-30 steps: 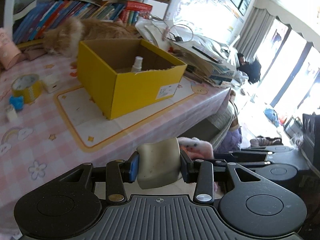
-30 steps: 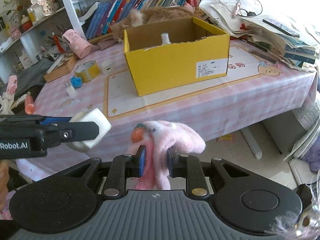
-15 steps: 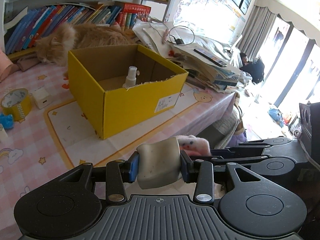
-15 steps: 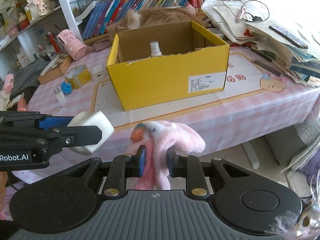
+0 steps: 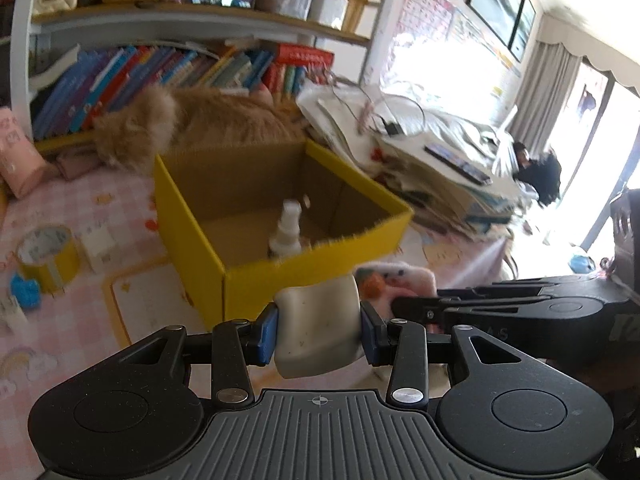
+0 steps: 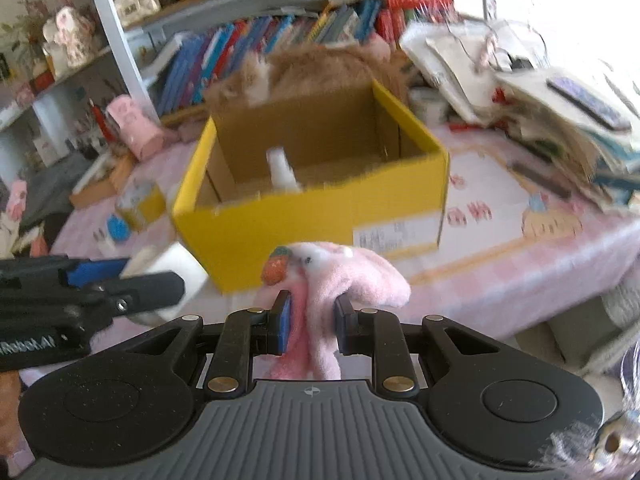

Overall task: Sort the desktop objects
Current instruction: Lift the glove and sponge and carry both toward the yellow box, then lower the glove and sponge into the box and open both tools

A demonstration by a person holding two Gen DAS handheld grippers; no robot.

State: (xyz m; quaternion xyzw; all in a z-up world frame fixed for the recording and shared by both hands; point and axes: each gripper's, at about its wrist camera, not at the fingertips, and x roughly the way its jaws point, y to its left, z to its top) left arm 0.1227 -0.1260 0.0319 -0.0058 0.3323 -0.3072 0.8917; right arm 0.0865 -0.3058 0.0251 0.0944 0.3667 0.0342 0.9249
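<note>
My left gripper (image 5: 318, 330) is shut on a white rounded block (image 5: 316, 328) and holds it in the air just before the yellow cardboard box (image 5: 304, 276). My right gripper (image 6: 310, 322) is shut on a pink plush toy (image 6: 340, 276) with an orange strawberry on it, also in front of the box (image 6: 312, 220). A white spray bottle (image 5: 286, 232) stands inside the box. The left gripper also shows in the right wrist view (image 6: 132, 276), and the toy shows in the left wrist view (image 5: 394, 284).
An orange cat (image 5: 188, 128) lies behind the box before a row of books (image 5: 168, 76). A yellow tape roll (image 5: 48, 254), a small white box (image 5: 98, 246) and a blue object (image 5: 26, 290) lie on the pink tablecloth at left. Piled papers (image 6: 520, 92) fill the right.
Both grippers have moved forward and up toward the yellow box with their objects still held. The box now looks larger and closer, and its inside is more visible.
</note>
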